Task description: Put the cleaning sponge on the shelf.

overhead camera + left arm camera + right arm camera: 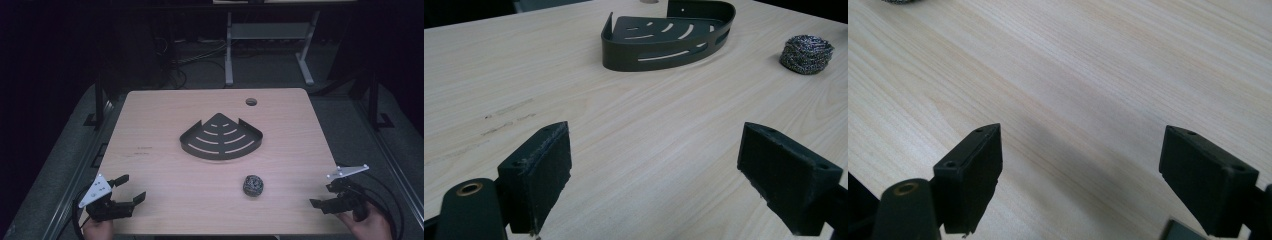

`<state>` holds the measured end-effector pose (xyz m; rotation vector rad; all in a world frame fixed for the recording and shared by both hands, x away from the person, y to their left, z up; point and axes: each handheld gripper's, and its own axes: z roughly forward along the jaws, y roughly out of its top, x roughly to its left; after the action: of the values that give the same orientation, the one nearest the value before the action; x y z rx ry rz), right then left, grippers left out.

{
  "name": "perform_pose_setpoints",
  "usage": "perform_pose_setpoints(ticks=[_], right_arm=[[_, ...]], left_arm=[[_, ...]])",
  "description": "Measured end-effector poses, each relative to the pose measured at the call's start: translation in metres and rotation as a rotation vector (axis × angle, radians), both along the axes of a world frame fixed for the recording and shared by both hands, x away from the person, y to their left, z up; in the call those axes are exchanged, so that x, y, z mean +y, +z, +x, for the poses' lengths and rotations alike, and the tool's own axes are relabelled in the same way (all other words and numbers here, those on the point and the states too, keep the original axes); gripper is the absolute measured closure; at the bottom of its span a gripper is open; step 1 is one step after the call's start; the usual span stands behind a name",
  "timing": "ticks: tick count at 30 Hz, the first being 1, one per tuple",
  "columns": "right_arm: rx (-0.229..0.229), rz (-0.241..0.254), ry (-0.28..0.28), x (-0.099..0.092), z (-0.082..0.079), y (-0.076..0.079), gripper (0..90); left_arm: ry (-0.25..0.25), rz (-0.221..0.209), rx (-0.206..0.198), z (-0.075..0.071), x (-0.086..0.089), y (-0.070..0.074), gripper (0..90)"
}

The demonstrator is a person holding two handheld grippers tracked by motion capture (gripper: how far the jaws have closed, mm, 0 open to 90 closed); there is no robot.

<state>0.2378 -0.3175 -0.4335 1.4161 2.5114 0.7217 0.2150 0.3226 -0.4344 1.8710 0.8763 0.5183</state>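
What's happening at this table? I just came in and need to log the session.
A person holds a two-jaw gripper in each hand at the near edge of the wooden table. The left gripper and right gripper are both open and empty. A dark slotted corner shelf sits mid-table, a steel wool scourer lies nearer; neither is touched.

A pale wooden table with a round hole near its far edge — beyond it, on the dark floor, a white desk frame and tangled cables.
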Motion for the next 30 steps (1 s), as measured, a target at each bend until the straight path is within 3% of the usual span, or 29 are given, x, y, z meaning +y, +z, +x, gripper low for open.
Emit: perform_pose_setpoints(ticks=[12, 30], right_arm=[[0.036, -0.009, 0.067, 0.016, 0.004, -0.002, 16.4], [0.042, -0.008, 0.178, 0.052, 0.015, 0.006, 15.7]], left_arm=[[-0.011, 0.001, -0.003, 0.0, -0.003, 0.0, 13.3], [-0.006, -0.003, -0.004, 0.0, -0.002, 0.001, 13.3]])
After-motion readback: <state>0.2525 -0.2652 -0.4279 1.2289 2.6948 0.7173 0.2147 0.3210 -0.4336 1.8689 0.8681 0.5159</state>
